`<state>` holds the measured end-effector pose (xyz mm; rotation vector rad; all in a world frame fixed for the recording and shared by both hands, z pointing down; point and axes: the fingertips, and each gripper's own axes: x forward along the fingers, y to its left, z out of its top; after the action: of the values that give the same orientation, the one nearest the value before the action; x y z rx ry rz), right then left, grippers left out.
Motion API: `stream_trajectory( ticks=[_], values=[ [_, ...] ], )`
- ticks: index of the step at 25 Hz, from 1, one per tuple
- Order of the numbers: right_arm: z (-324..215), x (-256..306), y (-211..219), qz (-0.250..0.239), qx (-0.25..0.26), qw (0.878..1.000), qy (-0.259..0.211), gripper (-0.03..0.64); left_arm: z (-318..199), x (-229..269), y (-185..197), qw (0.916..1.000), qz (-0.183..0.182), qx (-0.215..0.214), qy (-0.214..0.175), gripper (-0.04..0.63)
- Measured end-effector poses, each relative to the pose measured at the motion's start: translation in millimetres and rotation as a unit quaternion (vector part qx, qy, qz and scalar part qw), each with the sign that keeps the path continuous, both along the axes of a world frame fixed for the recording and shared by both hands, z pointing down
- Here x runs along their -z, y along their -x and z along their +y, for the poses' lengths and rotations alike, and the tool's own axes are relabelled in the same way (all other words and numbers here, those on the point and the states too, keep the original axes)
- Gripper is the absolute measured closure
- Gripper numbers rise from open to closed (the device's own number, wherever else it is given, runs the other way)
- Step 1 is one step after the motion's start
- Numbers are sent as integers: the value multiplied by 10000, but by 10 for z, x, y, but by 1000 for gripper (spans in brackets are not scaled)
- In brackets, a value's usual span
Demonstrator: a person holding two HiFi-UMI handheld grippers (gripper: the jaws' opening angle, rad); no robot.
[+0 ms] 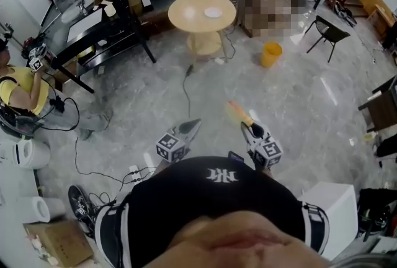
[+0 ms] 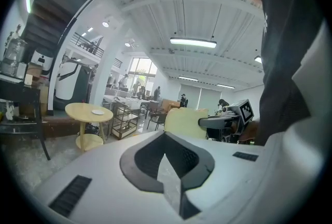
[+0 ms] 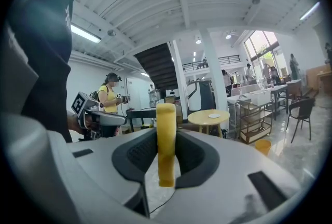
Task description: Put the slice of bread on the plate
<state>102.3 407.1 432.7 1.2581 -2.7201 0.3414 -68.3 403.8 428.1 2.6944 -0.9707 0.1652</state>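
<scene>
My right gripper [image 1: 246, 127] is shut on a pale yellow slice of bread [image 1: 237, 113], which sticks out ahead of it above the floor. In the right gripper view the slice [image 3: 166, 140] stands edge-on, pinched between the dark pads. My left gripper [image 1: 193, 125] hovers beside it, jaws together with nothing in them [image 2: 165, 137]; from there I see the slice [image 2: 185, 122] broadside. A small white plate [image 1: 213, 12] lies on a round yellow table [image 1: 186, 15] well ahead of both grippers, and also shows as the plate [image 3: 213, 115] and the plate [image 2: 97, 111].
Grey marble floor lies between me and the table, crossed by a cable [image 1: 186, 84]. A yellow bucket [image 1: 270, 54] stands right of the table, a black chair [image 1: 329, 31] farther right, a black bench table [image 1: 105, 34] at left. A person in yellow [image 1: 22, 90] stands far left.
</scene>
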Motion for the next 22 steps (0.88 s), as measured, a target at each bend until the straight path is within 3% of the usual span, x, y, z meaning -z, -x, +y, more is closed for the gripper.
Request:
stream_trajectory(
  ticks=[5, 13, 22],
  values=[
    [-11, 221, 135, 148, 155, 9998, 11, 525, -5, 97, 7, 9998, -47, -175, -47, 594],
    [-289, 358, 453, 429, 327, 9981, -296, 526, -266, 261, 147, 9991, 299, -166, -245, 592],
    [-816, 314, 316, 516, 162, 9977, -401, 526, -752, 105, 348, 9996, 77, 110, -247, 594]
  ],
)
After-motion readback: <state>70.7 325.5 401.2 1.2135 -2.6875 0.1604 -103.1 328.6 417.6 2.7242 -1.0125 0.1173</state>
